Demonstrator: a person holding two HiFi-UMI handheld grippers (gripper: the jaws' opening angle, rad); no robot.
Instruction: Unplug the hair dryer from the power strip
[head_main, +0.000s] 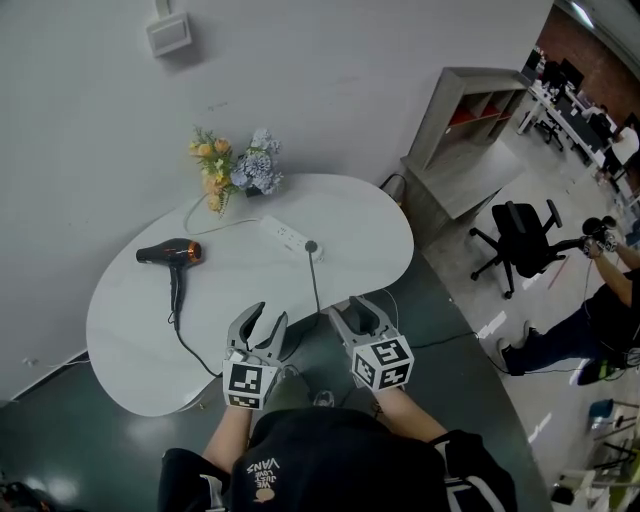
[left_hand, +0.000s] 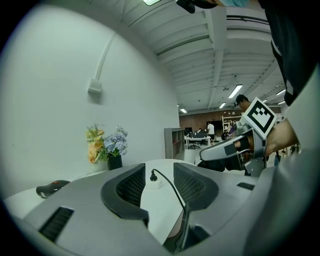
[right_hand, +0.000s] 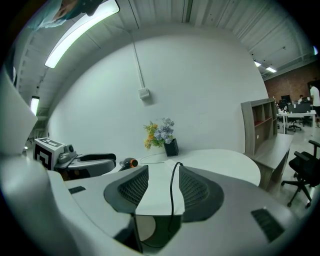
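The left gripper (head_main: 268, 318) and the right gripper (head_main: 358, 305) are side by side at the near edge of the white surface (head_main: 380, 230). Both have their fingers spread wide and grip nothing. The hair dryer (head_main: 170, 253) lies on its side well ahead of the left fingers and off to their left. The white power strip (head_main: 283, 236) lies straight ahead of both pairs of fingers, well apart from them, with a black plug (head_main: 311, 246) still seated in its right end. From the plug a black cord (head_main: 316, 285) runs back toward the gap between the two grippers. In the right gripper view this cord (right_hand: 172, 195) shows through the open gap between the fingers. A bunch of flowers (head_main: 235, 170) stands beyond the strip
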